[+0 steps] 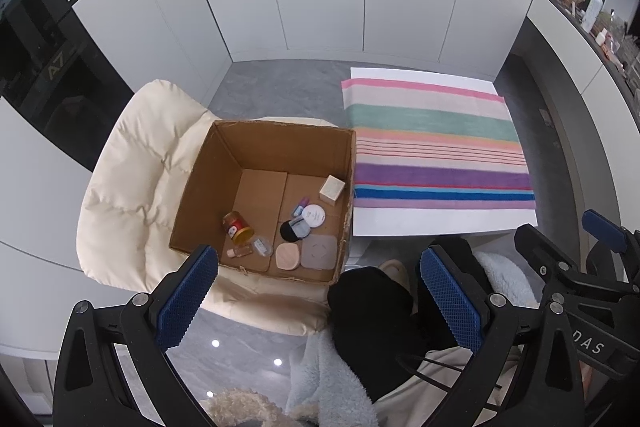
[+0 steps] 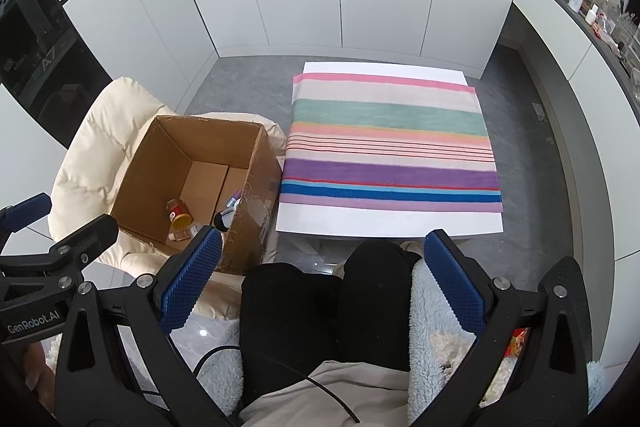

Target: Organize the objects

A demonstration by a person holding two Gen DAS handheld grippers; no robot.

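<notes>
An open cardboard box [image 1: 208, 187] stands on a cream padded chair [image 1: 132, 179]; it also shows in the right wrist view [image 2: 256, 199]. Inside lie several small items: a red-labelled jar [image 1: 237, 225], a small bottle [image 1: 240, 251], a white round compact [image 1: 313, 215], a black compact [image 1: 294, 230], a peach case [image 1: 287, 256], a grey square lid [image 1: 319, 252] and a cream carton [image 1: 332, 189]. My left gripper [image 1: 318, 287] is open and empty, high above and in front of the box. My right gripper [image 2: 322, 271] is open and empty above the person's knees.
A white low table [image 2: 384, 219] with a striped cloth [image 2: 390, 143] stands right of the box. The person's black-trousered legs [image 2: 320, 307] and a fluffy blue blanket [image 2: 440, 311] fill the near ground. White cabinets line the back; a cluttered counter [image 2: 592, 11] runs at right.
</notes>
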